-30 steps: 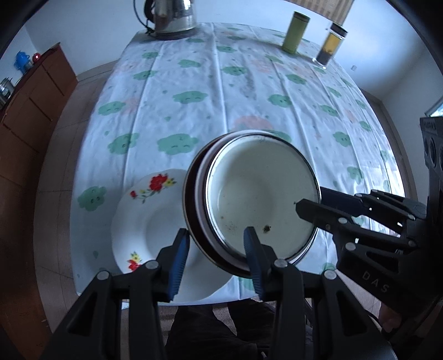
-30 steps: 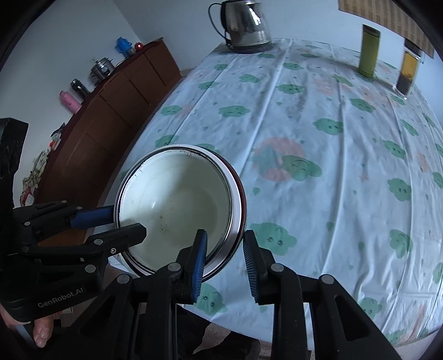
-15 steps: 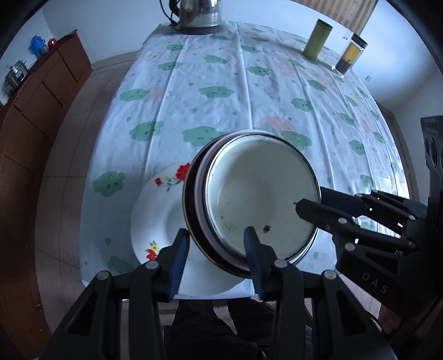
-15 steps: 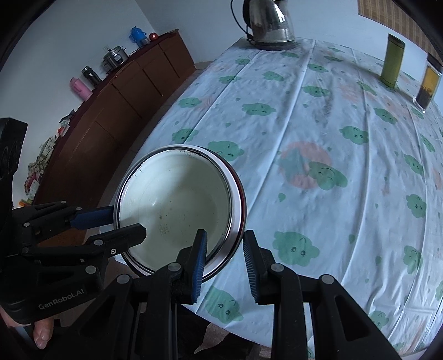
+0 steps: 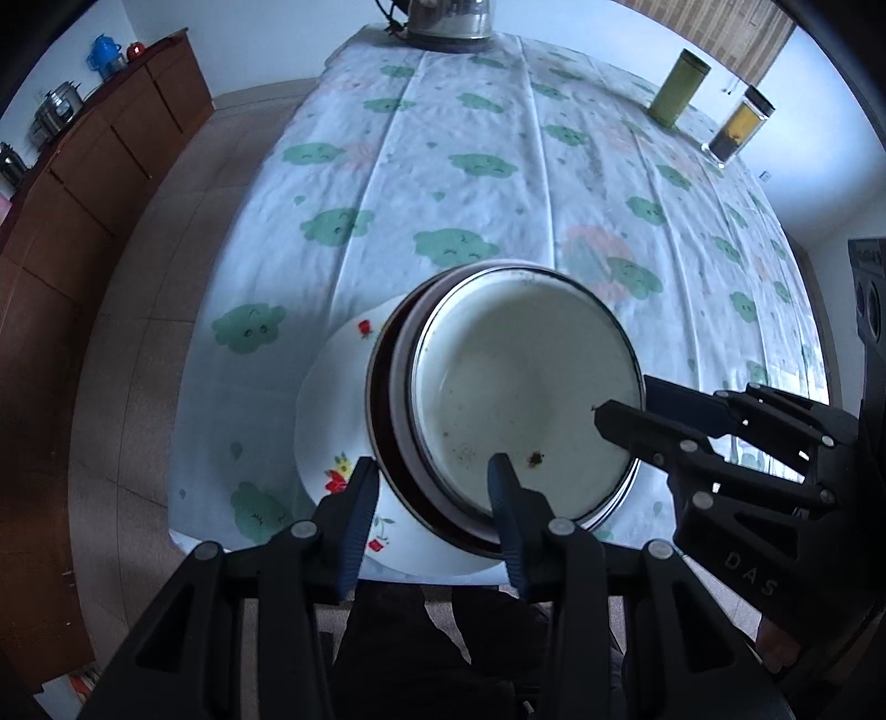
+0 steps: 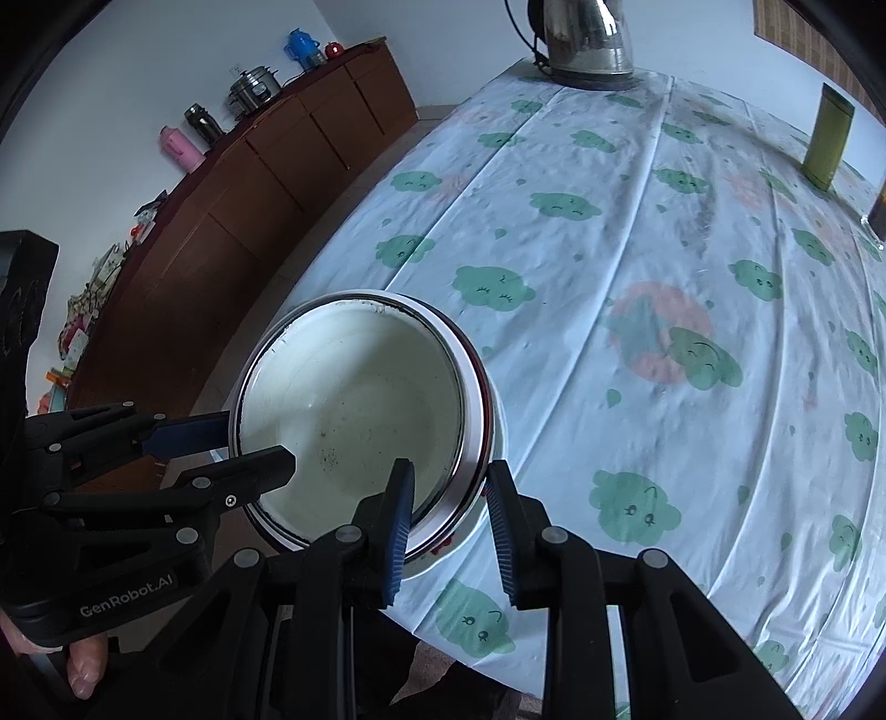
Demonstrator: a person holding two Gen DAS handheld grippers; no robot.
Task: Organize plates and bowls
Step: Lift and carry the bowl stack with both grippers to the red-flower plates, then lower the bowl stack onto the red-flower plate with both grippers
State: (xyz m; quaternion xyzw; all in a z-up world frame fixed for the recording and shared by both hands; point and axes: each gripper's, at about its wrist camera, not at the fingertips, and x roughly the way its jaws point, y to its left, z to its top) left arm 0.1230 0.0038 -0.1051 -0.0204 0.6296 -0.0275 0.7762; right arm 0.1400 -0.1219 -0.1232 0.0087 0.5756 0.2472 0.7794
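A stack of nested bowls, white inside with dark red outside, is held above the table's near edge. My left gripper is shut on the stack's near-left rim. My right gripper is shut on the opposite rim of the stack; it also shows in the left wrist view. A white plate with red flowers lies on the table under the stack, partly hidden by it. A sliver of this plate shows in the right wrist view.
The table has a white cloth with green clouds. A steel kettle stands at the far end. A green canister and a glass jar stand far right. A brown sideboard runs along the left wall.
Both grippers have carried the bowl stack leftward and over the flowered plate, which is now mostly covered by the stack.
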